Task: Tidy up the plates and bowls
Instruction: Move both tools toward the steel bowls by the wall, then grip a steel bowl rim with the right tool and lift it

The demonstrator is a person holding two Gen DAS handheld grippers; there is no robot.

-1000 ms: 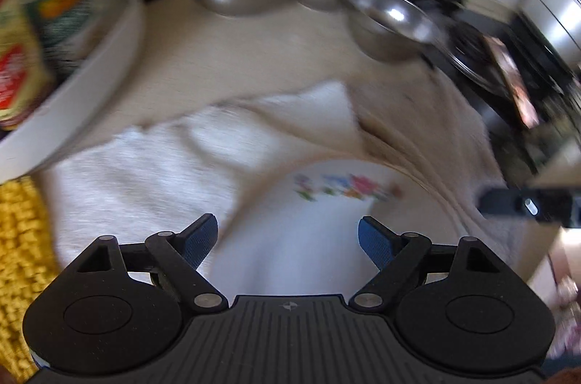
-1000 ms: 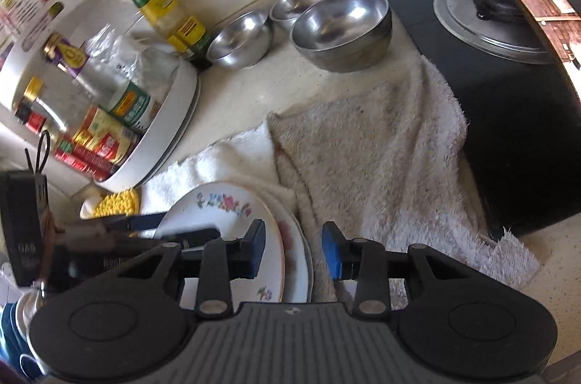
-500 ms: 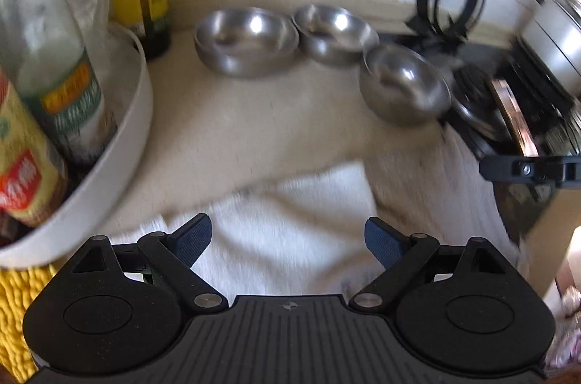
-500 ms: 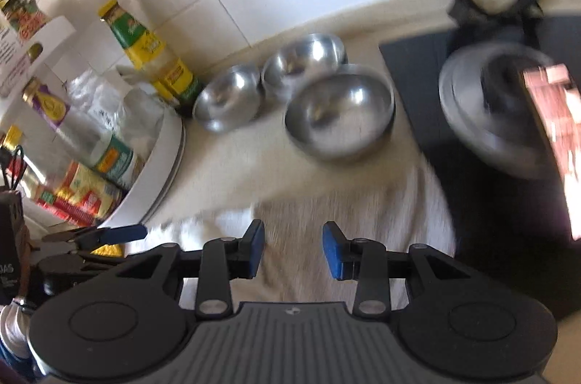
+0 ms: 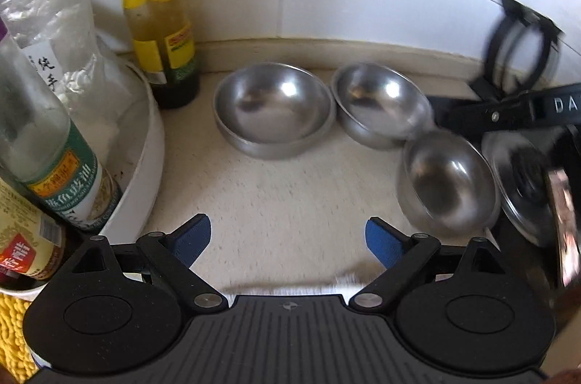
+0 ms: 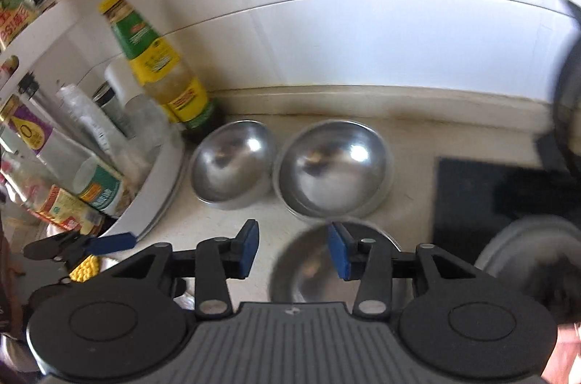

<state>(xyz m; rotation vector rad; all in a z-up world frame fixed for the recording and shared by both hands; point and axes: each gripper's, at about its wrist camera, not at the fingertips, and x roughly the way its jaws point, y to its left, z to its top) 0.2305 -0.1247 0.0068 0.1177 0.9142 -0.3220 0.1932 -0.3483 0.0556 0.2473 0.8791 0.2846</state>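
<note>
Both grippers are out over the counter w/ three steel bowls ahead, so I'd say the bowl step is in hand, approach only, nothing grabbed yet.

Left gripper (image 5: 288, 240): jaws wide apart, empty, bare counter (image 5: 283, 195) between them. Right gripper (image 6: 293, 247): jaws partway apart & have just been opening; they hold nothing, the near bowl (image 6: 312, 264) sits below the gap.

Far bowls: left bowl (image 5: 274, 109) & middle bowl (image 5: 381, 104) sit side by side near the wall, just right of the sauce bottle (image 5: 159, 17).

Next, probably: right gripper lowers so one pad goes inside the near bowl's rim, one outside, then pinches & lifts it to nest in another.

Hard to tell: the near bowl is half hidden behind the right gripper & blurred. No plates in view. The hob (image 6: 472, 188) is cut off at right.
</note>
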